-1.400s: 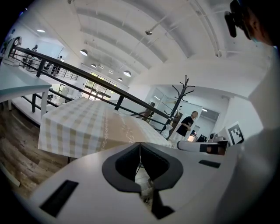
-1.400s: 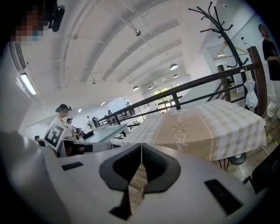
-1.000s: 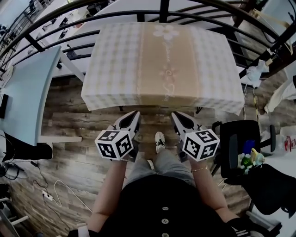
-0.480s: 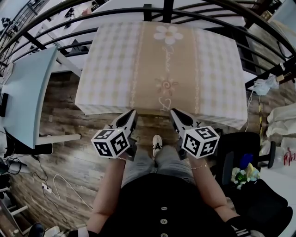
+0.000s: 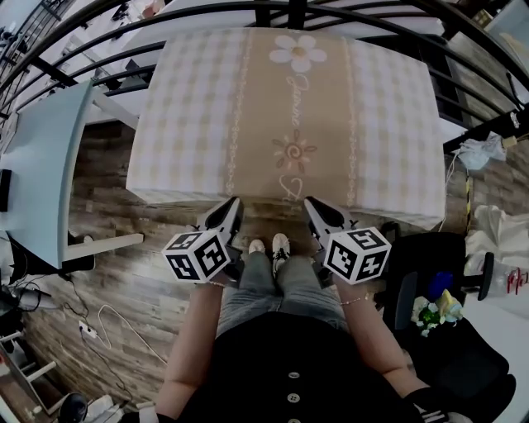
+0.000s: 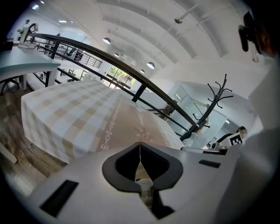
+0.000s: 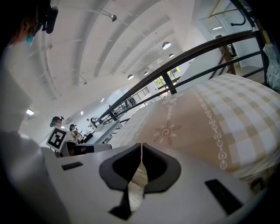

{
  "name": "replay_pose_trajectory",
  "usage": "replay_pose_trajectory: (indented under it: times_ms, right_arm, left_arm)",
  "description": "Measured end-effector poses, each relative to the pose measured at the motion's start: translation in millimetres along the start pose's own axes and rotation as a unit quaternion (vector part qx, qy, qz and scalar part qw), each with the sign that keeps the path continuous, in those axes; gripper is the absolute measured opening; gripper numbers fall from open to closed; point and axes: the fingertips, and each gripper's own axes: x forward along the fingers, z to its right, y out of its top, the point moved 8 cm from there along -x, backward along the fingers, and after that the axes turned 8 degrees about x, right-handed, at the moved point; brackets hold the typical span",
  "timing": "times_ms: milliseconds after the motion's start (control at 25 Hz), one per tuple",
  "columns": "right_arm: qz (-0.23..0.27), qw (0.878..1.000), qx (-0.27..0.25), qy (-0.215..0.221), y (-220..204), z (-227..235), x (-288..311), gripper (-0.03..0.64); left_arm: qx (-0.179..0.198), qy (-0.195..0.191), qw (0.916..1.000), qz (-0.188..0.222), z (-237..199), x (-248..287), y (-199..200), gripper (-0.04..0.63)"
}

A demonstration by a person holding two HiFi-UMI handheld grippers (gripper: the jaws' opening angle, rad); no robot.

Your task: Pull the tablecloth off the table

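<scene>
A beige and white checked tablecloth (image 5: pixel 289 116) with a tan middle strip and flower prints covers the table ahead of me; it also fills the left gripper view (image 6: pixel 83 113) and the right gripper view (image 7: pixel 210 118). My left gripper (image 5: pixel 234 203) is shut and empty, its tips just short of the cloth's near hanging edge. A little to the right, my right gripper (image 5: pixel 312 203) is shut too, with nothing held, at the same near edge. In both gripper views the jaws meet tip to tip in front of the cloth.
A black curved railing (image 5: pixel 347 18) runs behind the table. A pale blue desk (image 5: pixel 41 165) stands at the left. A black chair (image 5: pixel 430 273) with small items is at the right, a white bag (image 5: pixel 483 153) beyond it. Cables (image 5: pixel 99 326) lie on the wooden floor.
The table has come closer and larger in the head view. Both grippers have reached the cloth's near edge, still shut.
</scene>
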Motion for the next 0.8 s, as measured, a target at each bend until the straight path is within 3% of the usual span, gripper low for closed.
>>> replay_pose_trajectory:
  times_ms: [240, 520, 800]
  right_arm:
    - [-0.014, 0.999, 0.031, -0.01, -12.1, 3.4, 5.5, 0.031]
    - [-0.009, 0.994, 0.113, -0.01, -31.1, 7.7, 13.6, 0.034]
    - [-0.013, 0.985, 0.171, -0.021, -48.6, 18.8, 19.7, 0.117]
  left_arm:
    - [-0.017, -0.004, 0.9996, -0.024, -13.1, 7.4, -4.3, 0.017]
    - [-0.029, -0.004, 0.9985, -0.047, -28.4, 10.4, -17.1, 0.017]
    - [-0.044, -0.005, 0.9969, -0.064, -43.1, 18.4, -29.5, 0.017]
